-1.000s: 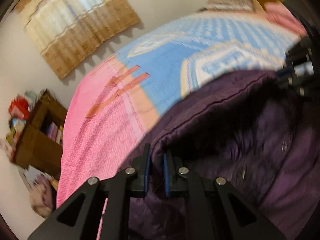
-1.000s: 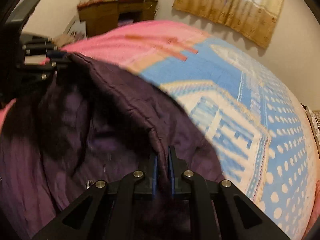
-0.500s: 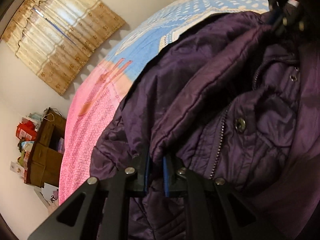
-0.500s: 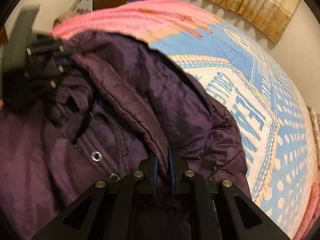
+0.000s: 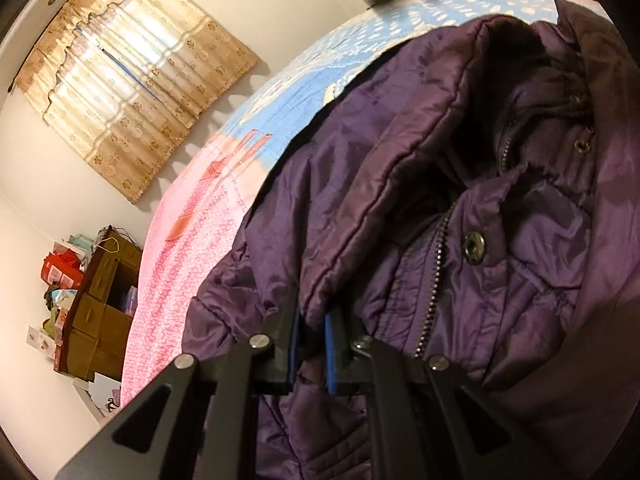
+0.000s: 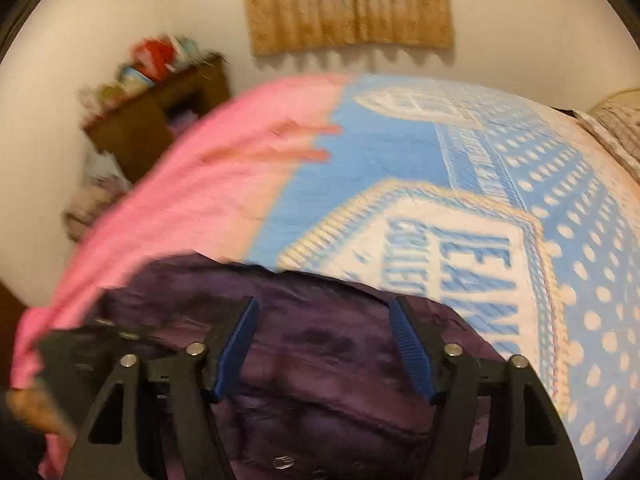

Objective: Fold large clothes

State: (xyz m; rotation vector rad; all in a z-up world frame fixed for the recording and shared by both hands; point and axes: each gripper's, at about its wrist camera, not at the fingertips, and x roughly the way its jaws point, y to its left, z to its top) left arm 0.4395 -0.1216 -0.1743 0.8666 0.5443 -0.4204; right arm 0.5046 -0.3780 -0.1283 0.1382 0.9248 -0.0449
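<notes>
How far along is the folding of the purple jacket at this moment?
Done: one side of the purple puffer jacket lies folded over its zipper front on the bedspread. In hand: the left hand-held gripper pinches the folded edge; the right hand-held gripper has just been opening, nothing between its pads. Left: further folds.

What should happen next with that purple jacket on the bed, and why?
Probably open the left tool too: it is clamped on a fold of the purple jacket, while the right tool has just been opening, nothing pinched, and the jacket lies on the bed.

Left gripper (image 5: 312,340) fingers pinched on fabric, right gripper (image 6: 323,344) fingers just opening, nothing clamped
</notes>
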